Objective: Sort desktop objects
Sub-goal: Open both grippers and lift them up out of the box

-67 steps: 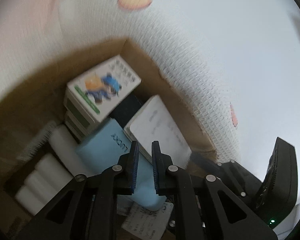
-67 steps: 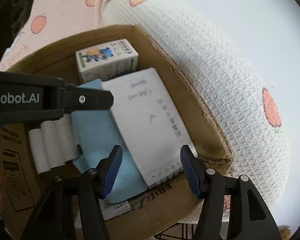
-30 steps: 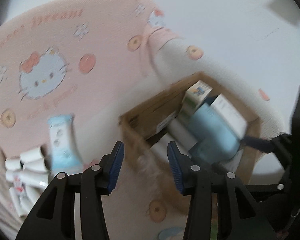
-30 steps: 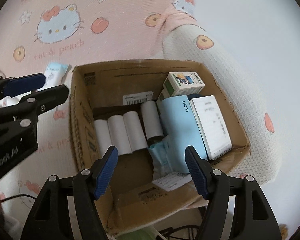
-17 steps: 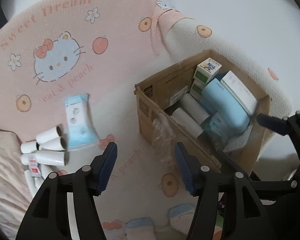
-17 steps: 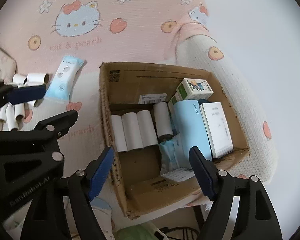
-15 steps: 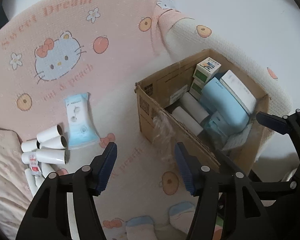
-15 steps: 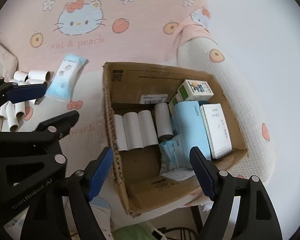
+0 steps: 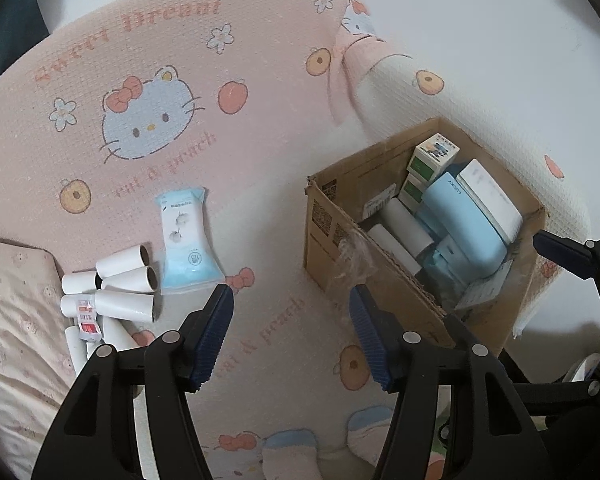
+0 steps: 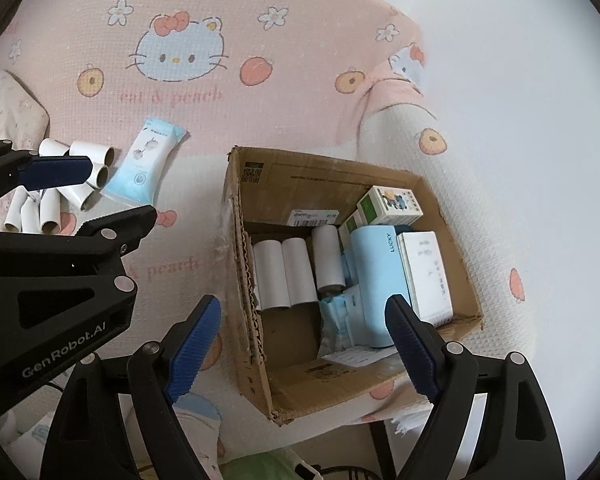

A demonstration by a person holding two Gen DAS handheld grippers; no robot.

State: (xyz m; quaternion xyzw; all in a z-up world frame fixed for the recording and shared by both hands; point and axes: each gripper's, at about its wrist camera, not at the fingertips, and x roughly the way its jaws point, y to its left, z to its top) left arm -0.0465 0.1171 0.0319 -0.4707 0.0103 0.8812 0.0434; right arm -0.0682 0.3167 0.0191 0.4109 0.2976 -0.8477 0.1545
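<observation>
While both jaws gape empty, left gripper (image 9: 291,332) and right gripper (image 10: 302,350) over pink blanket (image 9: 260,60), white wall (image 10: 520,60) behind

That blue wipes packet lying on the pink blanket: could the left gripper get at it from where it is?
Probably yes. The blue wipes packet lies flat in the open, nothing on top, just ahead of the empty, open left gripper. White tubes lie close beside it.

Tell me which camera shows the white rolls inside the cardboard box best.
The right wrist view: it looks down into the cardboard box and shows the white rolls lying side by side. The left wrist view sees the box at a slant, its near wall hiding part of the rolls.
</observation>
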